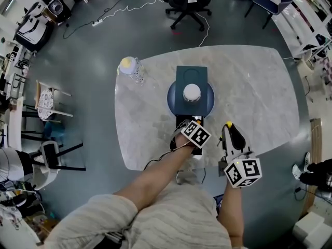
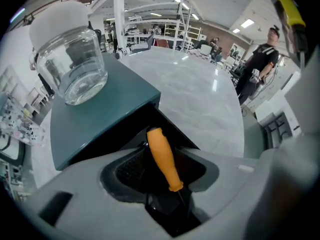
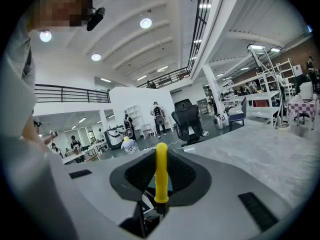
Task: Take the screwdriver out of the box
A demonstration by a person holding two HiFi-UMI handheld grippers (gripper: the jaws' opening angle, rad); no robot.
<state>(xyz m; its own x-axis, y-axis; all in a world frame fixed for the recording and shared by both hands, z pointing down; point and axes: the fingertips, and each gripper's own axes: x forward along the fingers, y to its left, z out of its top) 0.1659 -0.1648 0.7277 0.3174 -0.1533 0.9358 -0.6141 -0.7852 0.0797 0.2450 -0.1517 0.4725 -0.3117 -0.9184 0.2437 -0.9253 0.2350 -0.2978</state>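
Observation:
A teal box [image 1: 191, 77] stands on a round blue plate [image 1: 173, 100] in the middle of the marble table [image 1: 249, 92], with its near end open and black inside. In the left gripper view an orange-handled screwdriver [image 2: 161, 156] sits in that black opening of the box [image 2: 100, 119]. My left gripper [image 2: 165, 159] points steeply down around the handle, open, with a gap on each side of it. In the head view the left gripper [image 1: 193, 134] hides that screwdriver. My right gripper [image 3: 161, 176] is shut on a yellow-handled screwdriver [image 3: 161, 164], held off to the right [image 1: 229, 129] of the box.
A glass jar with a white lid [image 1: 192, 92] stands on the box's lid [image 2: 70, 64]. A plastic bottle [image 1: 132, 69] stands at the table's far left. An office chair [image 1: 187, 1] is beyond the table. People stand in the hall behind.

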